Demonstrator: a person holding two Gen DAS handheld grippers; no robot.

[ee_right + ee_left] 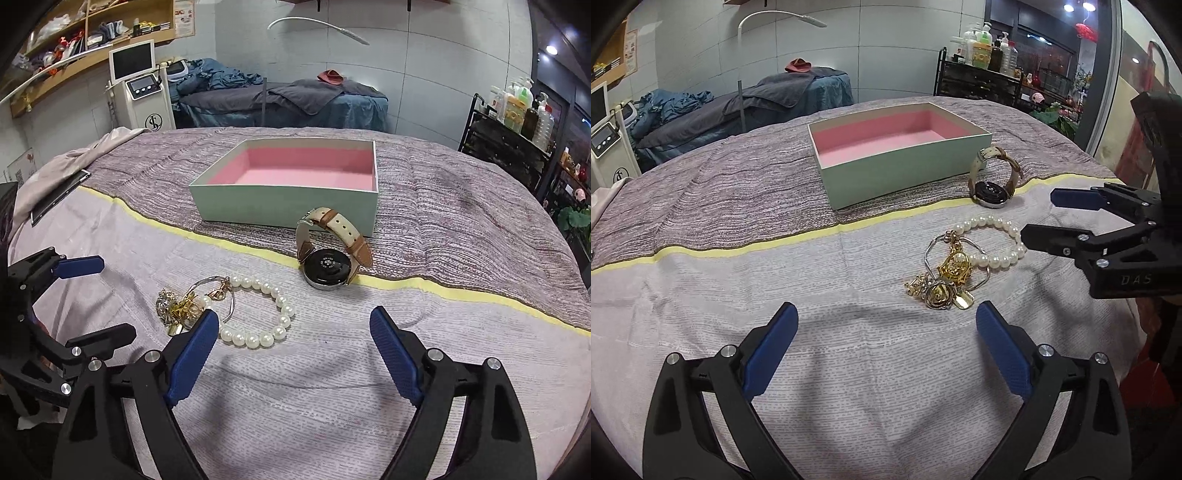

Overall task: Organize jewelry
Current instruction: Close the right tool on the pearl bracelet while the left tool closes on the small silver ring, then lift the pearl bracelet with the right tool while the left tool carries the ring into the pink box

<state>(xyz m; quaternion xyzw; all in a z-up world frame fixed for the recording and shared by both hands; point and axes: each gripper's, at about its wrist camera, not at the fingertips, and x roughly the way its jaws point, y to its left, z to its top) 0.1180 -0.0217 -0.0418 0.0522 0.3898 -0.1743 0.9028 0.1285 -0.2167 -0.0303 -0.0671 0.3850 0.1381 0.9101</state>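
A pale green box (pixel 905 166) (pixel 280 203) with a pink lining stands open and empty at the back of the cloth-covered table. A watch (pixel 990 192) (pixel 327 271) with a beige and brown strap stands on edge just in front of it. Nearer lie a pearl bracelet (pixel 993 263) (pixel 284 317) and a tangle of gold and silver pieces (pixel 955 266) (pixel 177 310) with a silver bangle. My left gripper (pixel 886 310) (pixel 118 297) is open, short of the tangle. My right gripper (pixel 293 314) (pixel 1039 216) is open beside the pearls. Neither holds anything.
A yellow stripe (pixel 221 240) crosses the striped cloth. A dark flat device (pixel 59 199) lies at the table's left edge. Behind the table are a massage bed (pixel 288 99), a white machine (pixel 142 92) and a black trolley with bottles (pixel 982 74).
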